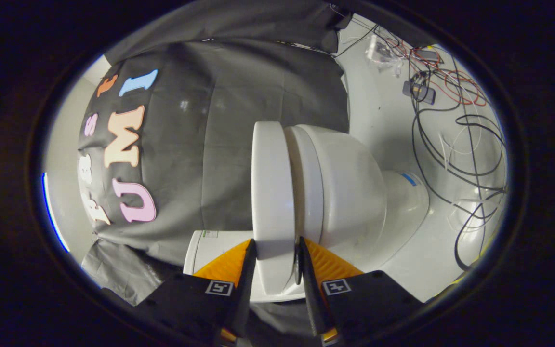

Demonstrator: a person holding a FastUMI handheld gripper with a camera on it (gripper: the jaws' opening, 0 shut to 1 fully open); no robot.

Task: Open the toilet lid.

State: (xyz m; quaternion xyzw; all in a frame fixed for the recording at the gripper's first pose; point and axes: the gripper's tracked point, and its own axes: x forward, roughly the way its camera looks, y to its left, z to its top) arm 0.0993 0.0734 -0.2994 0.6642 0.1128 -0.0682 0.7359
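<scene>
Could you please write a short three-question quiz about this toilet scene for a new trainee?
1. True or false: both fingers press on the toilet lid.
2. What lies on the floor beyond the toilet bowl? A) cables B) towels C) shoes
3. The gripper holds the lid at its ____.

Key: 1 true; 2 A, cables; 3 edge.

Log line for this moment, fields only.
hand-held gripper: shut on toilet lid edge | lid: barely parted from seat | bowl: beyond fingers | phase: grasped, lift pending
</scene>
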